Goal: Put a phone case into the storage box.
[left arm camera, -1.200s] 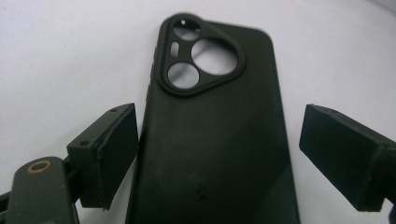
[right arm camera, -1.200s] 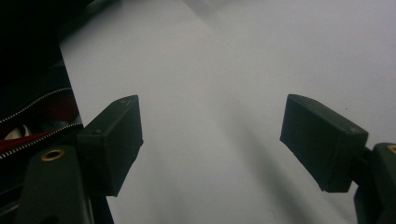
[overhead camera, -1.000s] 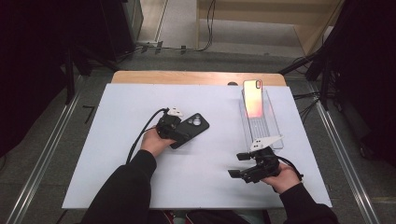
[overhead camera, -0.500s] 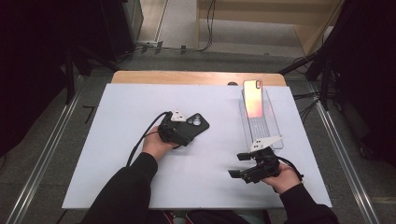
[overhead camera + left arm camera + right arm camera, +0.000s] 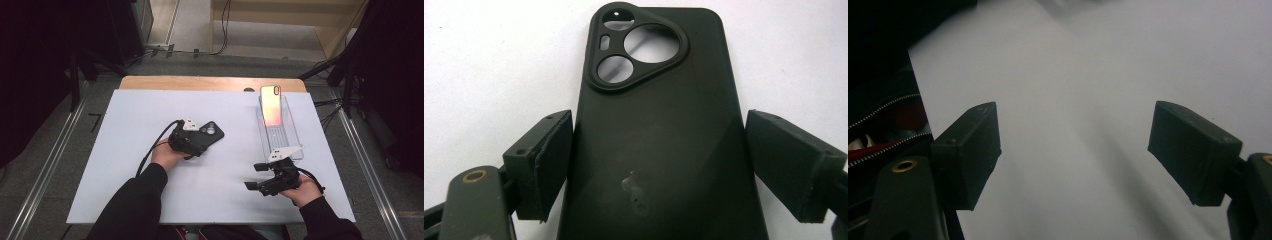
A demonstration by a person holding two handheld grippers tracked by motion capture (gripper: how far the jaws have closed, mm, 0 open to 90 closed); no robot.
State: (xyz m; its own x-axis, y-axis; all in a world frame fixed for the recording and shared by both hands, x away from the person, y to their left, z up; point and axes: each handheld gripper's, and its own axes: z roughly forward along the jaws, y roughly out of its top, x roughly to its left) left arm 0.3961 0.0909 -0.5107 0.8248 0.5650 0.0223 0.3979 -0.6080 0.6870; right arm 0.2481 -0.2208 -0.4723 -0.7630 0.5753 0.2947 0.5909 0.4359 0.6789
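Black phone case (image 5: 659, 135) flat on white surface (image 5: 125, 115), between my left tool (image 5: 192, 140) pads, left pad touching its edge, right pad just clear, my right tool (image 5: 260, 176) apart, nothing held.

The right gripper (image 5: 1075, 155) is hovering with jaws standing wide apart over the bare white table (image 5: 1108, 75), nothing between them.

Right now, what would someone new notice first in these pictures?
The black phone case lying camera-cutouts-up between the jaws of the left gripper, near the middle of the white table. Next, the phone glowing orange-pink on a clear tray at the far right. The right gripper waits open and empty near the front edge.
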